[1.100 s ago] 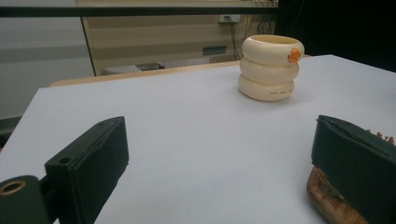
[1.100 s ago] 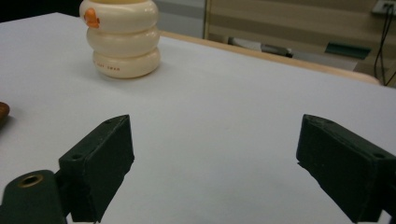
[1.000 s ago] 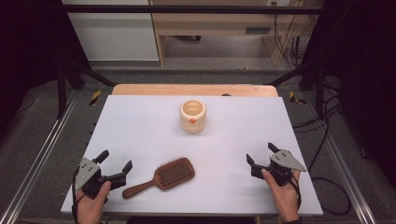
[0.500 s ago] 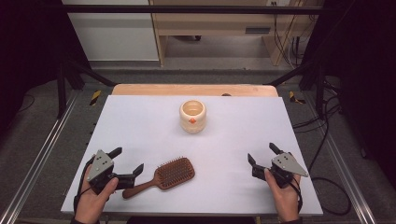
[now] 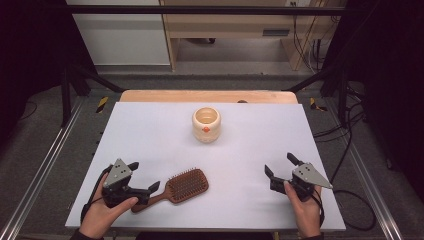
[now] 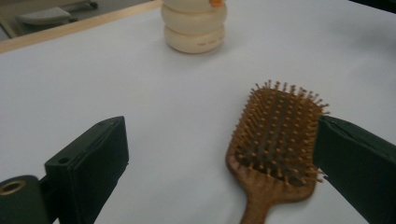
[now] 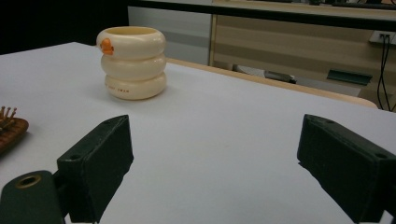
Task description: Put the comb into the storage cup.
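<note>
White worktop (image 5: 150,130), near edge: wooden hairbrush (image 5: 180,186), bristles up, handle running toward my left gripper (image 5: 142,177), which stands with jaws wide apart just beside it. Right gripper (image 5: 281,166): likewise agape, well apart. Cream cup (image 5: 206,124): toward far edge.

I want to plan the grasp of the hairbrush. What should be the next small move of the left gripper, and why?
Probably slide the left gripper toward the handle of the hairbrush and lower it. Its jaws stand open, one jaw beside the bristle head, and the handle is not yet between them.
</note>
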A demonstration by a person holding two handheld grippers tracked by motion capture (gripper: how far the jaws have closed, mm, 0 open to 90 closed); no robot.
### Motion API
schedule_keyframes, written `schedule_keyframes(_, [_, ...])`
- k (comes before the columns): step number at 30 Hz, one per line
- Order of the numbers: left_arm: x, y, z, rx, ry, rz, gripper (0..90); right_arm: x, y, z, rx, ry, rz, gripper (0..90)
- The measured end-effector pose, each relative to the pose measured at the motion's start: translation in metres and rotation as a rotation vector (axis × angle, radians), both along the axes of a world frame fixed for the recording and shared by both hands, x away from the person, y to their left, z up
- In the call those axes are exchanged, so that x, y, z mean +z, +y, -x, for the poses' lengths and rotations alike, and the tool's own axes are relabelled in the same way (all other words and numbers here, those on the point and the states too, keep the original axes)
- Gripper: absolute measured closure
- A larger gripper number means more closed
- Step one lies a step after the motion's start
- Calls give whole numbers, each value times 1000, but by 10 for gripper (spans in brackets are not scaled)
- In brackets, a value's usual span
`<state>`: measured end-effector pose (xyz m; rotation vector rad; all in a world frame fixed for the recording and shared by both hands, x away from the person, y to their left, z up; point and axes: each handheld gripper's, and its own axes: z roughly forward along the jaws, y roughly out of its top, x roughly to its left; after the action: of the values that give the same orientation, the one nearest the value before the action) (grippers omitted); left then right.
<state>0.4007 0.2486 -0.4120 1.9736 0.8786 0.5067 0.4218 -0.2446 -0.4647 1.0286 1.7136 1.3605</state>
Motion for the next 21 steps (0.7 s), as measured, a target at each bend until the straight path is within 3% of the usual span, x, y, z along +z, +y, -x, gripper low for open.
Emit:
schedule_keyframes(2, [1, -3, 0, -29, 18, -32, 37, 0, 0, 0, -2, 2, -2, 102])
schedule_keyframes(4, [1, -4, 0, -37, 11, -59, 38, 0, 0, 1, 1, 0, -4, 102])
schedule_keyframes(9, [2, 1, -3, -17, 10, -32, 59, 0, 1, 1, -1, -1, -12, 94])
schedule_keyframes(14, [8, 10, -5, -2, 19, -6, 59, 1, 2, -1, -18, -34, -4, 96])
schedule_keyframes(18, [13, 18, -8, -4, 27, -25, 57, 2, 1, 0, -34, -50, -15, 96])
schedule_keyframes(21, [19, 27, -9, 2, 0, -10, 58, 3, -1, 1, -56, -58, -25, 97])
